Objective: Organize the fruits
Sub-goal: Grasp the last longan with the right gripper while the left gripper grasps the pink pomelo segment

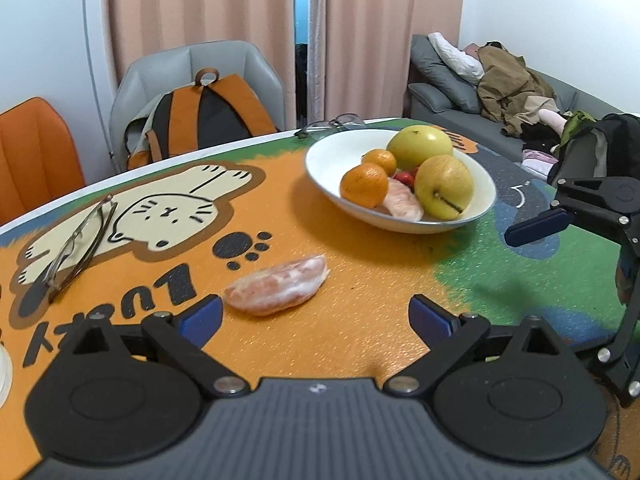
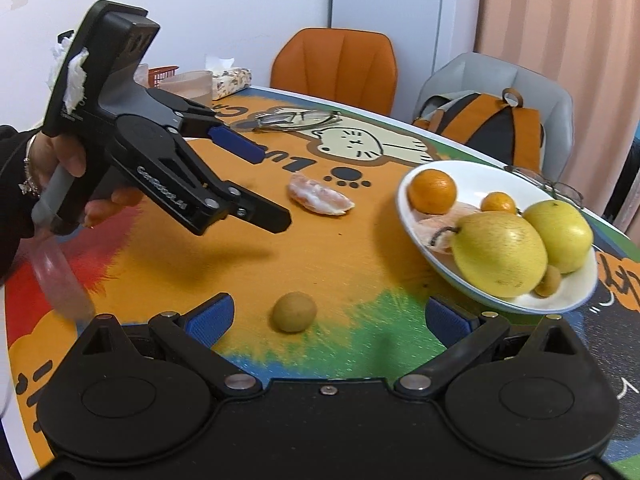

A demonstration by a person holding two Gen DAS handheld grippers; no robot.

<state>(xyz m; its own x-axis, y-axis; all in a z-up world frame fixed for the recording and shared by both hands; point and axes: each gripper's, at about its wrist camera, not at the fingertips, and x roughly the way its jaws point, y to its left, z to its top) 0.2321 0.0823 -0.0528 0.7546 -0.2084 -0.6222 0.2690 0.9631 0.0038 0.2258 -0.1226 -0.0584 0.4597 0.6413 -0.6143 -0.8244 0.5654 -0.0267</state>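
Observation:
My left gripper [image 1: 316, 316] is open just above the table, and a peeled pink-orange citrus segment [image 1: 276, 290] lies right in front of its left finger. In the right wrist view a hand holds that left gripper [image 2: 260, 184], pointing at the same segment [image 2: 320, 200]. My right gripper [image 2: 330, 320] is open too, with a small round brown fruit [image 2: 295, 312] on the mat between its fingers, nearer the left one. A white bowl [image 2: 476, 176] [image 1: 332, 152] holds two oranges, two yellow pears, a peeled segment and small fruits. One blue finger pad [image 1: 536, 229] of the right gripper shows at the right.
Folded glasses [image 1: 80, 240] lie on the cat-print mat at the left, and another pair [image 1: 332, 122] lies behind the bowl. A backpack [image 1: 208, 116] sits on a grey chair beside an orange chair [image 2: 336, 64]. A tissue box [image 2: 232, 78] stands at the table's far side.

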